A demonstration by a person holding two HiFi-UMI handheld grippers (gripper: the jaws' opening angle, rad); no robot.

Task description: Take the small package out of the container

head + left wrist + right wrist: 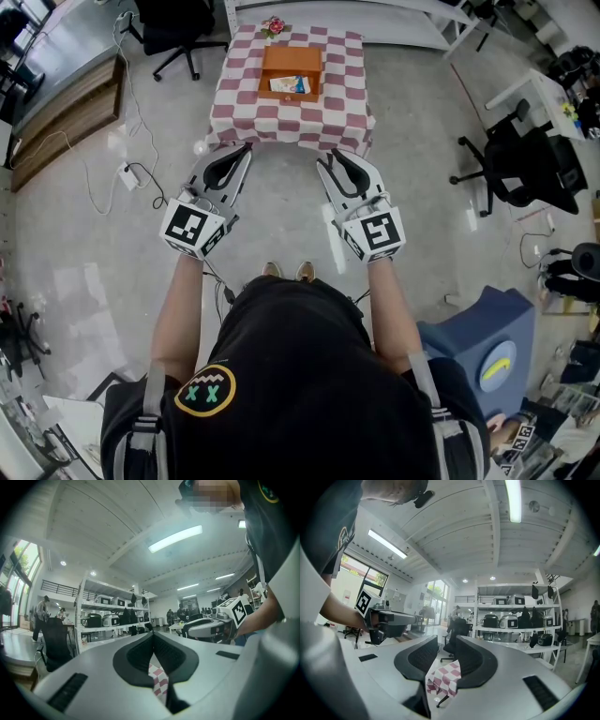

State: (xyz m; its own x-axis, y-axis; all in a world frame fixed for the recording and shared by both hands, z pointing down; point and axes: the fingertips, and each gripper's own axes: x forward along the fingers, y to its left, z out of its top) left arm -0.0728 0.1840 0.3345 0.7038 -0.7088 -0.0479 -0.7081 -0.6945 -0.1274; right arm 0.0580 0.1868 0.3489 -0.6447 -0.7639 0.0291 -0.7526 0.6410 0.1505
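Head view: the left gripper point(247, 150) has its fingers pressed together on nothing. The right gripper point(328, 157) has its fingers slightly spread and empty. Well ahead of both, the small package point(287, 84) lies inside the orange container point(292, 61) on the checked table point(281, 120).

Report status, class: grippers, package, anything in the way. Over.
Left gripper shut, right gripper slightly open, both empty, short of the table. Small package lies untouched in the orange box. Nothing seen in the way.
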